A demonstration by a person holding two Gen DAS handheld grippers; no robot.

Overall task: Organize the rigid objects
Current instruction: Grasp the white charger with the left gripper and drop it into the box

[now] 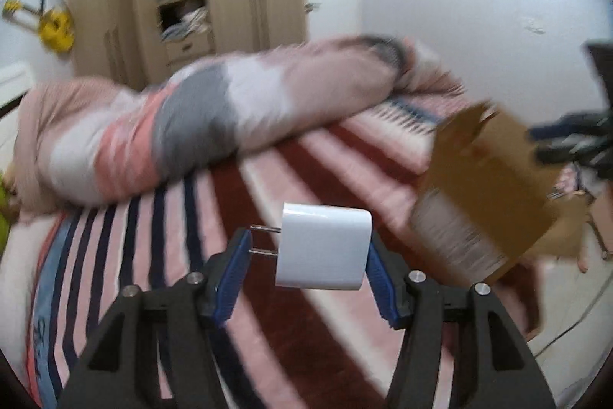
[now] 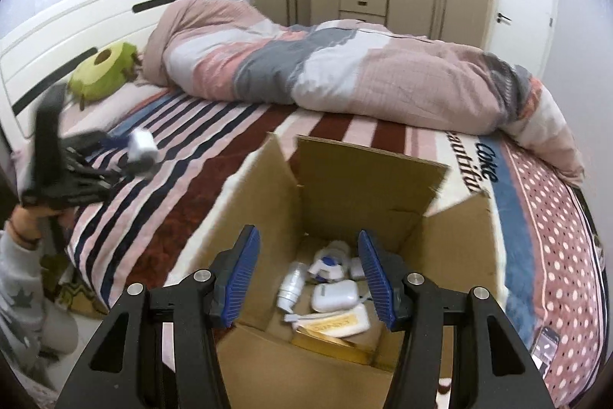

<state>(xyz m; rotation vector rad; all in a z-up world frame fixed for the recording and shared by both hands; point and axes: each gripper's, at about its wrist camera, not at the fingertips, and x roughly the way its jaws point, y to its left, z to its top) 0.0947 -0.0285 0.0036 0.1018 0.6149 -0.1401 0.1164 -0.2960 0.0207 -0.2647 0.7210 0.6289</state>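
On our left, the left hand-held gripper [image 1: 306, 259] is clamped on a white charger plug [image 1: 323, 248], held clear above the striped bed [image 1: 115, 255]. One blue pad presses the tips of its two metal prongs and the other presses its flat back, so we judge the hold to be thin and easily twisted. The cardboard box [image 1: 494, 186] lies ahead and to the right of this gripper, blurred in its view.

To do this step well, we should carry the plug level toward the box, bring it over the opening and well past the raised flaps, lower it close to the contents, and only then part the fingers. A quick swing risks the plug pivoting on its prongs.

The plug is a smooth, glossy white block with rounded edges; it looks hard and light.

On our right, the right hand-held gripper [image 2: 306, 275] hangs spread open and empty directly over the cardboard box [image 2: 452, 248], which stands on the bed with several white gadgets [image 2: 333, 294] and a yellow-labelled packet [image 2: 337, 322] at its bottom, just beyond the fingertips.
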